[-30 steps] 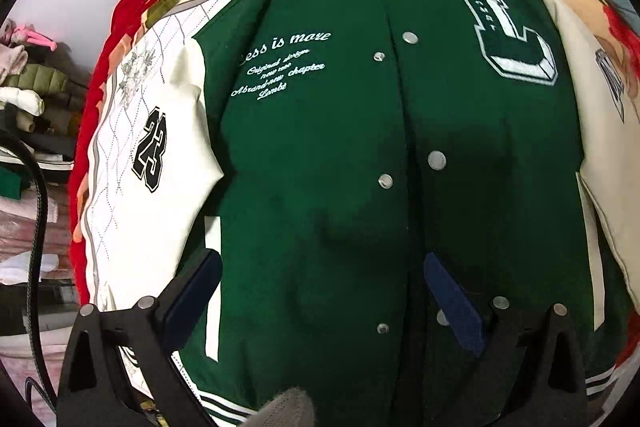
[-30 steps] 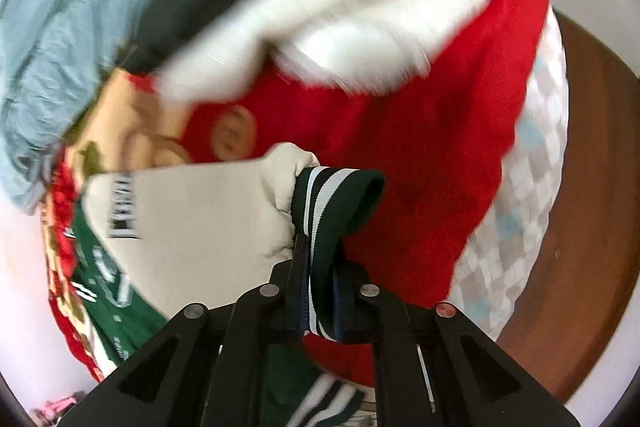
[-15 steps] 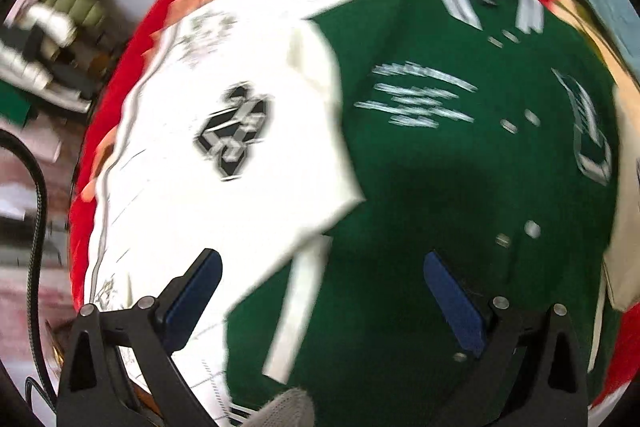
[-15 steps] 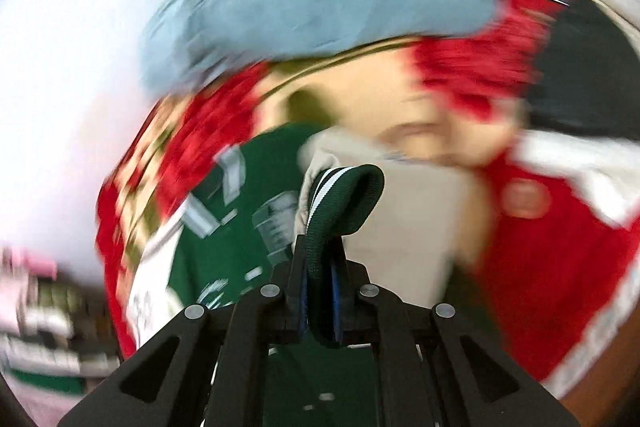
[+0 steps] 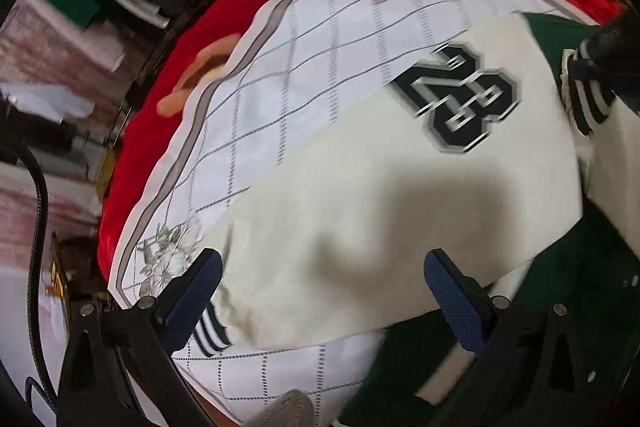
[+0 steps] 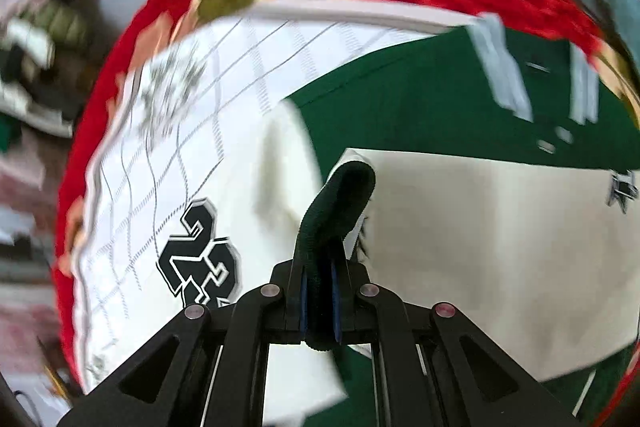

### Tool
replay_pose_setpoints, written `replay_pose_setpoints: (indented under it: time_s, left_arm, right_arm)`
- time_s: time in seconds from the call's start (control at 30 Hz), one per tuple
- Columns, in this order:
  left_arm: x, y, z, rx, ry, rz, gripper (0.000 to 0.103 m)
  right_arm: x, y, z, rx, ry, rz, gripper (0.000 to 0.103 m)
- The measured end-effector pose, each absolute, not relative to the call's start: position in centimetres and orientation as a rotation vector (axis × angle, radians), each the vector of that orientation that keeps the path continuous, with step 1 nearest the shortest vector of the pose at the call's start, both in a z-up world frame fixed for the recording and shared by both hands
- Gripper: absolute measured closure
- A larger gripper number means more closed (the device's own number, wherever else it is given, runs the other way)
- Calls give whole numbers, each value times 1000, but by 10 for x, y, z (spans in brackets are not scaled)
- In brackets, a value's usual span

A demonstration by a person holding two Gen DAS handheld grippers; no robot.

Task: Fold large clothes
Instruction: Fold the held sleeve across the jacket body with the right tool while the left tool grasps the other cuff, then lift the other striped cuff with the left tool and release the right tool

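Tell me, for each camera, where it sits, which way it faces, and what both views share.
Left wrist: on the left tongs, looking down at the cream sleeve with a black 23 patch; open blue-padded fingers show.
Right wrist: on the right tongs, facing the green varsity jacket; shut on the dark green ribbed cuff.
Shared: that sleeve, white grid-patterned sheet.

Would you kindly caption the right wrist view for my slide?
Right gripper pinches the striped green cuff, carrying its cream sleeve across the green jacket.
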State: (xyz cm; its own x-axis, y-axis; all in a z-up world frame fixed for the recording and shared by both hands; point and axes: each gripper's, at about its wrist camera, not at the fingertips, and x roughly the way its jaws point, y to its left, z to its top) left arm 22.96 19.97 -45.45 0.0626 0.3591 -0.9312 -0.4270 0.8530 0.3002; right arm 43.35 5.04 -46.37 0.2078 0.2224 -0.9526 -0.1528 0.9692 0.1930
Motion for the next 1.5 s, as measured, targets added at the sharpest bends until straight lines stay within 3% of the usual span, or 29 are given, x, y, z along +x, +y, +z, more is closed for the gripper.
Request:
replay_pose_setpoints:
  time_s: [0.17,0.23,0.4,0.57,0.7,0.87,0.93,1.0,1.07,1.3,1.4,1.5]
  left_arm:
    - [215,220,-459,-128,1400,633,0]
    - [201,231,-455,-183,1391,646,0]
    - [153,254,-457,-486,1427,646,0]
    - [110,273,-494,-853,1455,686,1]
    - [83,293,-535,-1138,1379,772,3]
    - [81,318,-555,-1242,1250,906,4]
    - [88,331,-548,-1207,1176,966,25]
    - [104,347,-537,-1122,1112,991,78]
    - [118,363,-529,-1076,1076,972,84]
    - [184,449,-492,-912,933,877,86]
    - [206,476,-504,-890,964,819,85]
    - [208,480,-520,-915,990,790,79]
  right_arm:
    - [443,65,-467,13,1364,310,86]
    - [434,43,-448,62,1337,336,69]
    - [388,-45,-402,206,1265,280,41]
    - [341,-106,-397,251,1238,199,41]
    - [319,-125,-425,209,1289,171,41]
    - [307,-126,-454,192,1360,153,41]
    - [306,-122,-459,188,1372,149,41]
    - [312,-115,-460,185,1375,151,41]
    - [319,-111,-458,185,1378,156,41]
    - [374,-53,-458,227,1356,237,43]
    - [405,-11,-485,284,1392,279,59]
    - [422,33,-521,274,1473,298,57]
